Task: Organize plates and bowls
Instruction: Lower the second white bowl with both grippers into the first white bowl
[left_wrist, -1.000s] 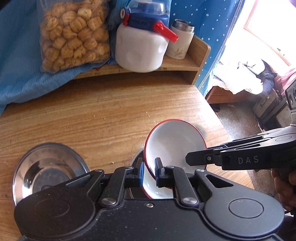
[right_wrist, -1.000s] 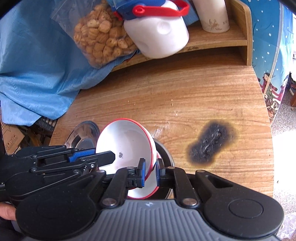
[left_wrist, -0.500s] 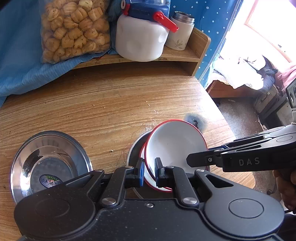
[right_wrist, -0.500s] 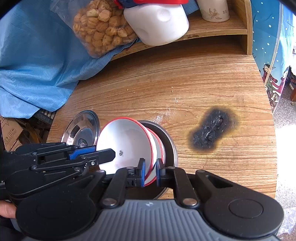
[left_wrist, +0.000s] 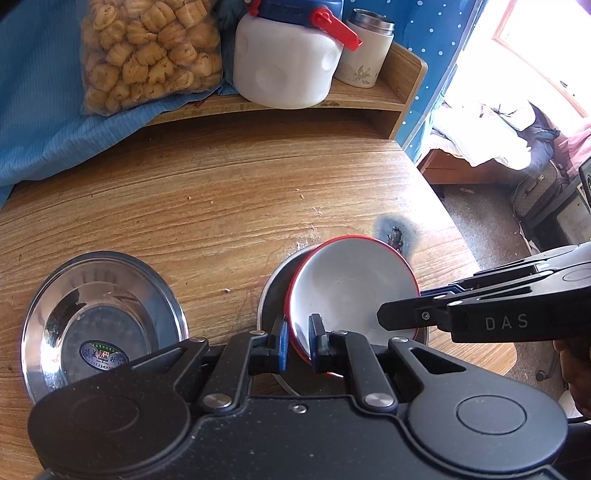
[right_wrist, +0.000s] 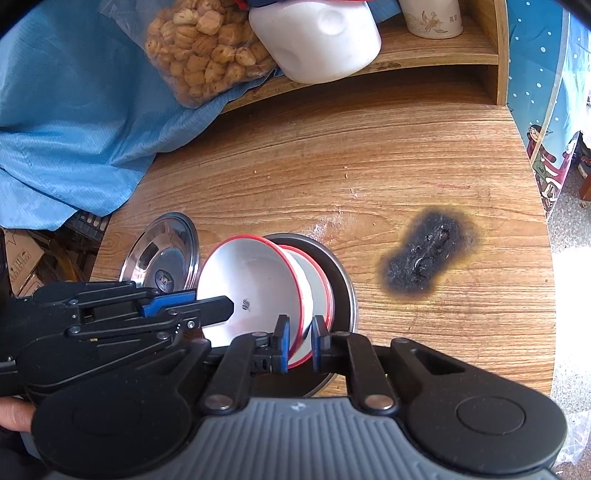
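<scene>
A white enamel bowl with a red rim sits tilted on a second red-rimmed bowl inside a steel plate. My left gripper straddles the top bowl's near-left rim, jaws slightly apart. It shows in the right wrist view at the bowl's left side. My right gripper straddles the same bowl's rim with a small gap. It shows in the left wrist view at the bowl's right edge. A second steel plate lies to the left.
A low wooden shelf at the back holds a bag of snacks, a white jug with a red handle and a cup. Blue cloth drapes at the left. A black burn mark scars the table on the right.
Both grippers have lowered the top bowl onto the bowl in the steel plate. Their jaws have loosened a little on its rim.
</scene>
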